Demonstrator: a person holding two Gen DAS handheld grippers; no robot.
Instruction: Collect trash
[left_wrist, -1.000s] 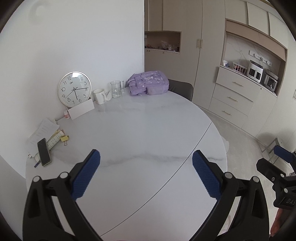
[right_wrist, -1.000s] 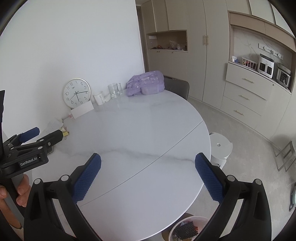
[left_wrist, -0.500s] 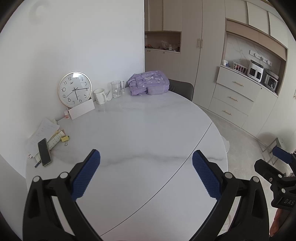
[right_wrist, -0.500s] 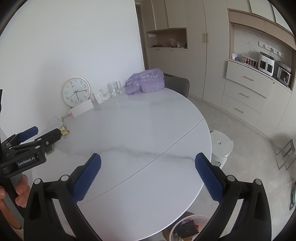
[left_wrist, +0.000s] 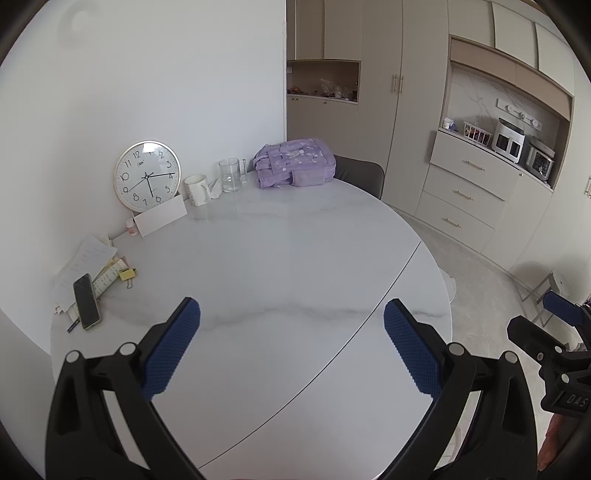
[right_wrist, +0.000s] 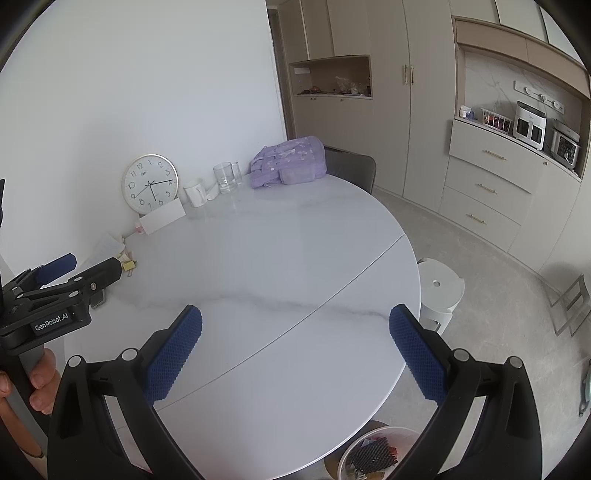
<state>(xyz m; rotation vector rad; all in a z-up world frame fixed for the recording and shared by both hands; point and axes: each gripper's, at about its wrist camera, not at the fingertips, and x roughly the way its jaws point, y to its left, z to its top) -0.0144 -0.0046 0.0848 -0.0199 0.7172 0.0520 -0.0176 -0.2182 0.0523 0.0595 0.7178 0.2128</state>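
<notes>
Both grippers hover above the near part of a round white marble table (left_wrist: 295, 258). My left gripper (left_wrist: 291, 343) stands open with nothing between its blue pads. My right gripper (right_wrist: 295, 341) is open and empty too. A white trash bin (right_wrist: 373, 454) holding dark scraps sits on the floor below the table's near edge, under the right gripper. The left gripper (right_wrist: 59, 277) also shows at the left edge of the right wrist view, held by a hand (right_wrist: 40, 384). The right gripper (left_wrist: 554, 325) shows at the right edge of the left wrist view. No loose trash shows on the table.
Along the wall stand a round clock (left_wrist: 147, 176), a white card (left_wrist: 160, 219), a white mug (left_wrist: 196, 189), a glass mug (left_wrist: 229, 174) and a purple backpack (left_wrist: 295, 163). Papers, a phone (left_wrist: 86, 301) and a yellow clip (left_wrist: 127, 275) lie at the left. A white stool (right_wrist: 439, 291) stands right of the table.
The right wrist view has drifted slightly, so the bin and stool show a little more. Both grippers stay open and nearly still.
</notes>
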